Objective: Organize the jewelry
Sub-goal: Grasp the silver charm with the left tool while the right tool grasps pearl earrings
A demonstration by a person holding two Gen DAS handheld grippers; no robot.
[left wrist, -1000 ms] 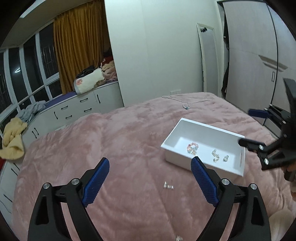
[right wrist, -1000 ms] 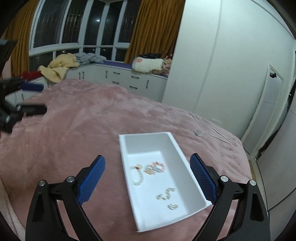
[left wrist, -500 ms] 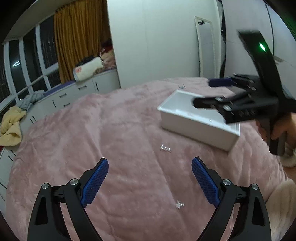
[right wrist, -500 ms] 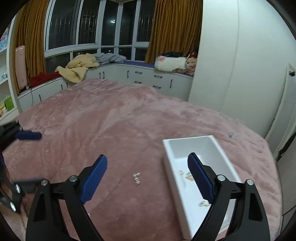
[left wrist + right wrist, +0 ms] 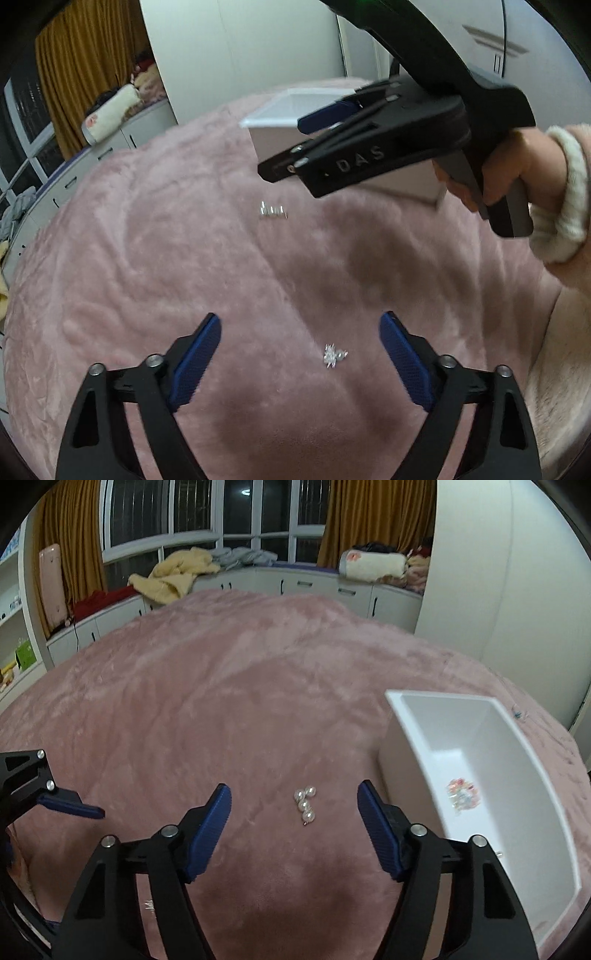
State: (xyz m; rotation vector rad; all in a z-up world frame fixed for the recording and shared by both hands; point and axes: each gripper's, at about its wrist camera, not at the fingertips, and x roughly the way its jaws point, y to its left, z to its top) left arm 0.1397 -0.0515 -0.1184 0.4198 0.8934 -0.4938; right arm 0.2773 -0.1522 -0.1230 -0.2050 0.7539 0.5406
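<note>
A small pearl piece (image 5: pixel 305 804) lies on the pink bedspread between my right gripper's open fingers; it also shows in the left wrist view (image 5: pixel 272 211). My right gripper (image 5: pixel 294 812) is open and empty, just above the bed. A small silver sparkly piece (image 5: pixel 334 355) lies between my left gripper's open fingers. My left gripper (image 5: pixel 300 349) is open and empty, low over the bed. A white box (image 5: pixel 417 734) to the right holds a colourful beaded piece (image 5: pixel 461 795). The right gripper (image 5: pixel 321 144) crosses the left wrist view and hides part of the box (image 5: pixel 280 114).
The pink bedspread (image 5: pixel 221 686) covers the whole bed. White cabinets (image 5: pixel 314 587) with piled clothes and towels run under the windows at the back. A white wardrobe wall (image 5: pixel 498 572) stands at the right. The left gripper's fingertip (image 5: pixel 70 805) shows at the left edge.
Both grippers have dropped closer to the bed. The right gripper has swung left off the box and over the pearl piece. The left gripper has moved over the silver piece.
</note>
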